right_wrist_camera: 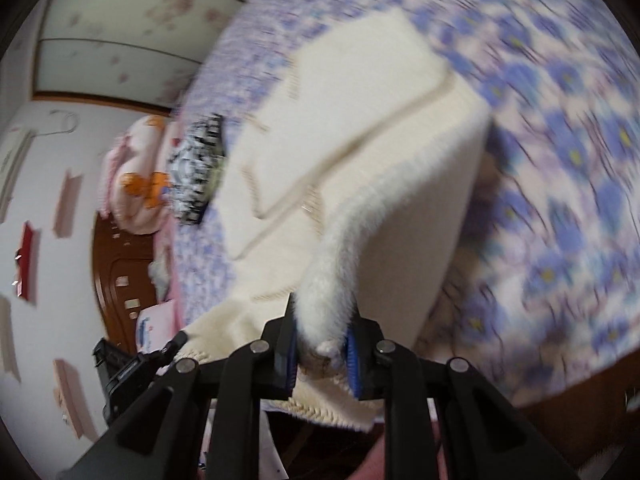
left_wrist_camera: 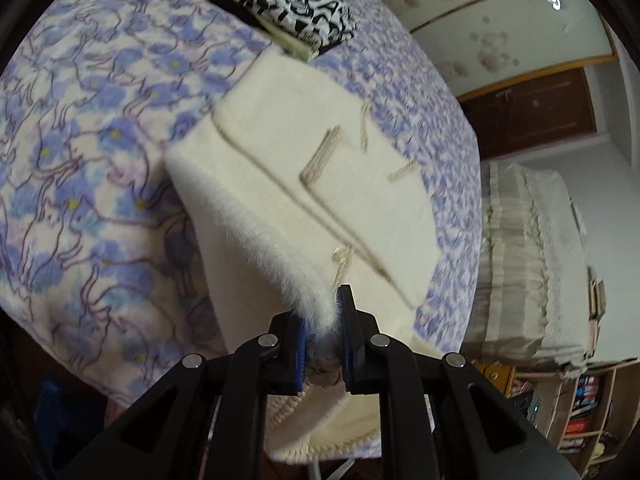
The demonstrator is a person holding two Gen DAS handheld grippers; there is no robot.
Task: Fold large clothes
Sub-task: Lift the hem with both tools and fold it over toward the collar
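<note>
A fluffy cream knitted garment (left_wrist_camera: 288, 168) with beige stitched trim lies partly folded on a bed with a blue floral cover (left_wrist_camera: 80, 160). Its near edge is lifted off the bed. My left gripper (left_wrist_camera: 324, 320) is shut on one part of this furry edge, and the cloth hangs in a fold behind the jaws. In the right wrist view the same garment (right_wrist_camera: 360, 120) rises from the floral cover (right_wrist_camera: 560, 160) to my right gripper (right_wrist_camera: 322, 332), which is shut on another part of the edge. The garment's lower hem droops below both grippers.
A folded black-and-white patterned cloth (left_wrist_camera: 284, 0) lies on the bed beyond the garment, also in the right view (right_wrist_camera: 196, 168). Pink bedding with an orange print (right_wrist_camera: 136, 176) sits by the headboard. Off the bed's side stand beige-covered furniture (left_wrist_camera: 528, 260) and a bookshelf (left_wrist_camera: 580, 412).
</note>
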